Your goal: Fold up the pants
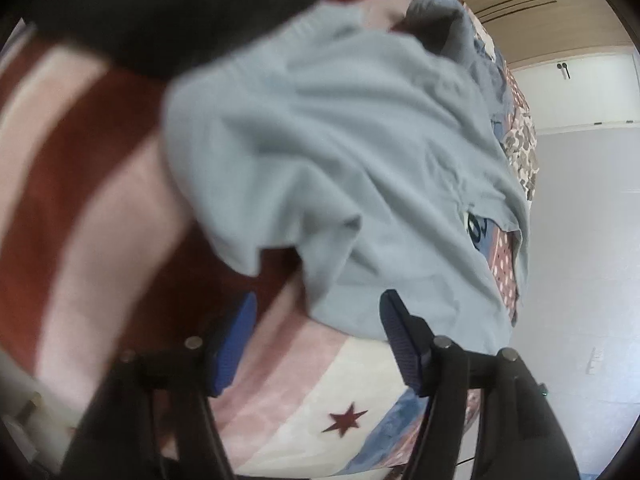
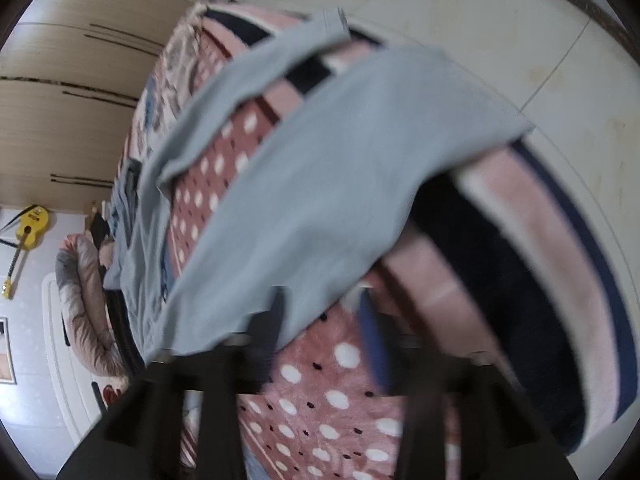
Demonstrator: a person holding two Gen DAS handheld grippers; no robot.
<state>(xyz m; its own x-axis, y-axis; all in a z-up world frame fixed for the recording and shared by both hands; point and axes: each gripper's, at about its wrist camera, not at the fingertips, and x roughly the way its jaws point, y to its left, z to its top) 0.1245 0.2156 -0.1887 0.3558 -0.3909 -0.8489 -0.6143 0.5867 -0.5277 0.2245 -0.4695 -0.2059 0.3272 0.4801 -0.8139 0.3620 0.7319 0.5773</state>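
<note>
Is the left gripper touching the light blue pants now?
Cannot tell. In the left wrist view, the left gripper stands open, and the pants hem overlaps one pad, showing neither contact nor gap plainly.

I see light blue pants (image 1: 320,152). My blanket (image 1: 80,184) has dark red and pink stripes, a red star on white, and pink parts with white dots. My gripper pads (image 1: 236,344) are blue. A guitar (image 2: 30,226) is yellow.

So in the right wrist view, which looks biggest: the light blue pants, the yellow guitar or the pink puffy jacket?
1. light blue pants, filling the middle.
2. pink puffy jacket.
3. yellow guitar.
The pants lie nearest the camera, so their lead is partly nearness.
</note>
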